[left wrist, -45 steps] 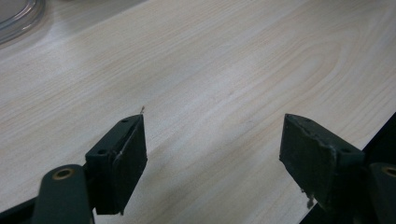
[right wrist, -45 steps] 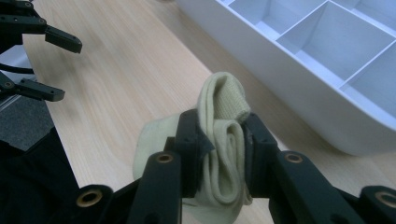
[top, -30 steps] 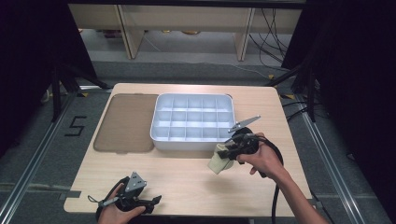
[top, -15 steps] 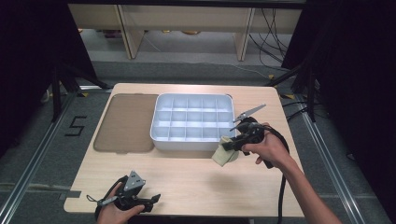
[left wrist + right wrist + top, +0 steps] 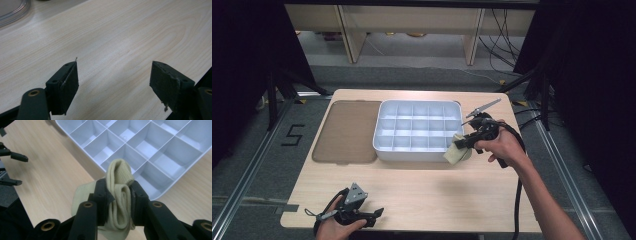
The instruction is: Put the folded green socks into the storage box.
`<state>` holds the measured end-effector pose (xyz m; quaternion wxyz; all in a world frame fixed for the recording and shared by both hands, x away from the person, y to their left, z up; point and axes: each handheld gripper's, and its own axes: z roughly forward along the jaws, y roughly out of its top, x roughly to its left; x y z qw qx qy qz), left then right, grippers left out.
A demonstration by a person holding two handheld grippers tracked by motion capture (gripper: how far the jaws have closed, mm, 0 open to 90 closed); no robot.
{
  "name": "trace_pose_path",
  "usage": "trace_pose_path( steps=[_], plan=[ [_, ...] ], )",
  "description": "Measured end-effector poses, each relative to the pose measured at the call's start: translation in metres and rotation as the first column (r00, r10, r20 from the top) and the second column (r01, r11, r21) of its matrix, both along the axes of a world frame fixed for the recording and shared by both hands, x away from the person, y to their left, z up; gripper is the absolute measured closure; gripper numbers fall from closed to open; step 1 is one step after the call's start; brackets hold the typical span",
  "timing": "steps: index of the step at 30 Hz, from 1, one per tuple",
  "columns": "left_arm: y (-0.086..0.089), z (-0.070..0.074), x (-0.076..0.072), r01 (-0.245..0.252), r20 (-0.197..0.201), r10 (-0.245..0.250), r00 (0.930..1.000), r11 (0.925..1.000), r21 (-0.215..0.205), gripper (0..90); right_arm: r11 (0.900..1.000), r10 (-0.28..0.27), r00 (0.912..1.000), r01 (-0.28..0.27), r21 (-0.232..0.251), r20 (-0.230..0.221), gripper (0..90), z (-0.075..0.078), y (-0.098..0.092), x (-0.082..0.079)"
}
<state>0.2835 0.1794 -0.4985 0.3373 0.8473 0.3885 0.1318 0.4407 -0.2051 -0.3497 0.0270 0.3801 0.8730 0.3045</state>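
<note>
**Inspector:** Status of the right tongs (image 5: 117, 202)?

**Assistant:** Clamped on a rolled pale-yellow sock (image 5: 119, 195). The roll sits between both jaws, with its folded end poking up past the tips. In the high view the sock (image 5: 457, 152) hangs at the near right corner of the white divided tray (image 5: 384, 145), just outside its front wall and clear of the counter (image 5: 452, 200).

**Inspector:** Is anything in the tray?

**Assistant:** No. Every compartment visible in the high view is bare, and the right gripper view confirms the same for the cells nearest the sock. My judgement: the pickup is done and the placing is not.

**Inspector:** The left tongs (image 5: 113, 82)?

**Assistant:** Jaws wide apart, nothing between them, only bare wood below. The left hand (image 5: 337, 227) rests at the near left edge of the counter, well apart from the tray.

**Inspector:** Other items?

**Assistant:** A brown translucent lid (image 5: 347, 132) lies flat on the counter, just beside the tray's left side.

**Inspector:** Remaining work?

**Assistant:** As I judge it, the sock has to be carried over the front wall, lowered into one compartment and released. The lid possibly goes on afterwards; that I cannot confirm.
</note>
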Motion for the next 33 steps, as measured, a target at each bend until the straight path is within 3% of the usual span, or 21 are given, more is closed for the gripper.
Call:
trace_pose_path(
  steps=[1, 2, 5, 6, 10, 12, 17, 20, 28, 33],
  plan=[
    [-0.002, -0.001, -0.001, -0.014, 0.0, 0.014, 0.9999, 0.9995, -0.027, 22.4, 1.0, -0.019, 0.9998, 0.019, -0.003, -0.007, 72.1, 0.002, 0.0, 0.002],
    [0.0, 0.0, 0.0, 0.007, -0.002, -0.007, 1.0, 1.0, 0.003, 22.5, 1.0, -0.021, 0.9998, 0.021, -0.01, 0.004, 72.1, 0.003, -0.001, 0.004],
    [0.0, 0.0, 0.0, 0.004, -0.003, -0.004, 1.0, 1.0, -0.002, 22.5, 1.0, -0.028, 0.9995, 0.028, -0.01, 0.014, 72.1, 0.004, -0.001, 0.01],
    [0.0, 0.0, 0.0, 0.006, -0.007, -0.006, 1.0, 1.0, 0.004, 22.5, 0.999, -0.041, 0.9991, 0.041, -0.005, -0.009, 72.1, 0.005, 0.0, 0.01],
    [0.0, 0.0, 0.0, -0.002, 0.001, 0.002, 1.0, 1.0, -0.005, 22.5, 1.0, -0.026, 0.9996, 0.026, -0.008, 0.015, 72.1, 0.002, -0.002, 0.019],
    [0.0, 0.0, 0.0, -0.009, -0.005, 0.009, 0.9999, 0.9999, -0.011, 22.5, 0.999, -0.041, 0.9991, 0.041, -0.008, -0.008, 72.1, 0.001, -0.001, 0.02],
    [0.001, 0.0, 0.001, 0.007, 0.004, -0.007, 1.0, 1.0, -0.001, 22.5, 0.999, -0.049, 0.9988, 0.049, -0.006, -0.005, 72.1, -0.002, -0.002, 0.027],
    [0.001, 0.0, 0.0, -0.002, 0.001, 0.002, 1.0, 1.0, -0.003, 22.5, 0.998, -0.069, 0.9976, 0.068, -0.011, -0.013, 72.0, -0.001, -0.001, 0.03],
    [0.001, 0.001, 0.0, 0.002, 0.001, -0.002, 1.0, 1.0, -0.004, 22.5, 0.998, -0.065, 0.9977, 0.066, -0.024, 0.019, 72.0, 0.001, -0.002, 0.044],
    [0.002, 0.001, 0.0, -0.003, -0.009, 0.003, 1.0, 1.0, -0.006, 22.5, 0.996, -0.085, 0.9964, 0.085, -0.04, 0.004, 72.0, 0.0, -0.001, 0.05]
  ],
)
